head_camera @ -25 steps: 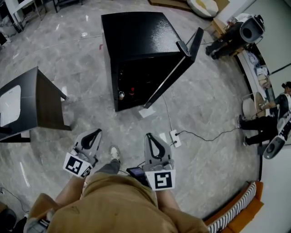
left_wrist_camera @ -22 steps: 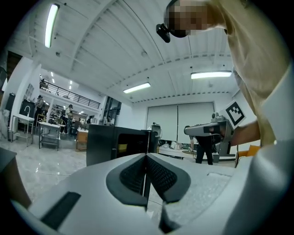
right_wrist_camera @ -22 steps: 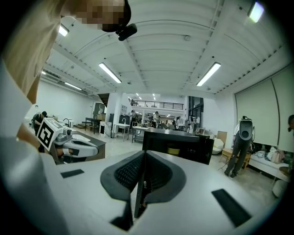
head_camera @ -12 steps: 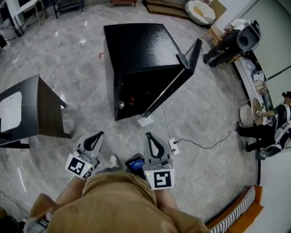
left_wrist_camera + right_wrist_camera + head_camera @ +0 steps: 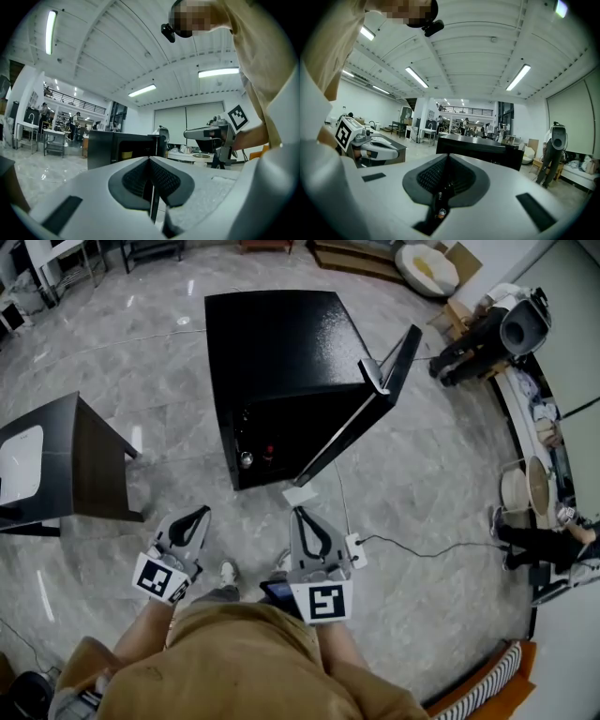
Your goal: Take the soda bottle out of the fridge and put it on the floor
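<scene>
The black fridge [image 5: 281, 343] stands on the marble floor ahead, its door [image 5: 361, 413] swung open to the right. On its dark lower shelf I see a pale-capped bottle [image 5: 247, 459] and a red item [image 5: 270, 451]; which one is the soda bottle I cannot tell. My left gripper [image 5: 194, 517] and right gripper [image 5: 301, 516] are both held level, short of the fridge front, jaws together with nothing between them. In the left gripper view the fridge [image 5: 117, 150] shows beyond the shut jaws [image 5: 150, 161]. In the right gripper view the fridge [image 5: 480, 147] is ahead of the shut jaws [image 5: 449, 159].
A dark side table [image 5: 66, 465] stands at the left. A white sheet [image 5: 300, 495] lies at the door's foot, and a power strip [image 5: 354, 549] with its cable runs right. People and equipment [image 5: 511, 324] are at the right, a striped sofa [image 5: 487, 681] at lower right.
Both grippers have come closer to the fridge front as the person stepped forward; the gap to the open door is smaller. Both jaws stay shut and empty.
</scene>
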Demonstrator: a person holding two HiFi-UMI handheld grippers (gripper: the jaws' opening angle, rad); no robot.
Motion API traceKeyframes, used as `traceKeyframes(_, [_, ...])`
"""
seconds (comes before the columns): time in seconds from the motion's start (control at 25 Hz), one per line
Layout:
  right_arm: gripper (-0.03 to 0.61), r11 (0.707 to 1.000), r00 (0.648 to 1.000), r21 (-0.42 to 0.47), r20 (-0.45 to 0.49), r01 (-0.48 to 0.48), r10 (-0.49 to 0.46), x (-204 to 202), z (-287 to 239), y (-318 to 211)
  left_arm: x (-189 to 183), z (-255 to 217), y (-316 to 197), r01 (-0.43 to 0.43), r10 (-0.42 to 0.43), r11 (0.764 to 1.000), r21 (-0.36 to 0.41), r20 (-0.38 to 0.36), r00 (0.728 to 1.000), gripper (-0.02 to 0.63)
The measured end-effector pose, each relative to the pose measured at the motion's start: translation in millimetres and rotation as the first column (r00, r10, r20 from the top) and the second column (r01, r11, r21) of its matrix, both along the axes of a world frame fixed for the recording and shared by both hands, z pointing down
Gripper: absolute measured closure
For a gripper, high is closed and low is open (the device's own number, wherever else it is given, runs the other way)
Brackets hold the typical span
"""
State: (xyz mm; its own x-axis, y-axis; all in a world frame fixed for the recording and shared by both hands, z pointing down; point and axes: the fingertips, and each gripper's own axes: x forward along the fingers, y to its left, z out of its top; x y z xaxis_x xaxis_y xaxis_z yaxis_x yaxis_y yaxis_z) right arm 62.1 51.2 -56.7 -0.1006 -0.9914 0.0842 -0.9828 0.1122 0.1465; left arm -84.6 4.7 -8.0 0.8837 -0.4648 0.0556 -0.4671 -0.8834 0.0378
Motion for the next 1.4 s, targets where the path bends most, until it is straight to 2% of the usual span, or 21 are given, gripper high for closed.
traceKeyframes(0.2, [0.575,0.998,0.998,-0.022,0.015,0.06,-0.06,32.7,22.1,-21.3,25.8,4.8,-14.7,0.068,-0.069,0.998,0.017,0.038,0.997,0.62])
traceKeyframes(0.44, [0.575,0.982,0.988,-0.107,0.037,0.153,-0.149,60.2,99.4,-57.9,50.7,22.8,-28.6,0.111,-0.113,0.993,0.039,0.083,0.99,0.62])
traceKeyframes(0.56, [0.575,0.972,0.984,-0.158,0.012,0.177,-0.177,62.7,141.1,-76.7,55.8,52.1,-40.8,0.125,-0.127,0.992,0.027,0.083,0.988,0.62])
traceKeyframes(0.76, [0.562,0.958,0.987,-0.237,0.027,0.159,-0.157,66.9,216.6,-105.7,64.2,111.3,-61.5,0.138,-0.135,0.99,-0.037,0.077,0.988,0.62])
traceKeyframes(0.84, [0.485,0.953,0.988,-0.261,0.028,0.156,-0.154,66.1,241.2,-114.5,67.4,127.7,-65.0,0.124,-0.12,0.991,-0.048,0.085,0.989,0.62])
traceKeyframes(1.04, [0.485,0.945,0.99,-0.293,0.025,0.143,-0.142,69.6,294.7,-133.9,74.1,176.7,-74.0,0.1,-0.092,0.992,-0.072,0.103,0.99,0.62])
traceKeyframes(1.2, [0.47,0.953,0.993,-0.28,0.032,0.118,-0.114,82.8,335.1,-154.2,86.1,207.5,-81.7,0.089,-0.081,0.993,-0.076,0.103,0.991,0.62])
traceKeyframes(1.4, [0.459,0.942,0.987,-0.296,0.074,0.157,-0.142,79.1,387.4,-175.3,97.3,247.3,-90.9,0.082,-0.077,0.994,-0.069,0.075,0.994,0.62])
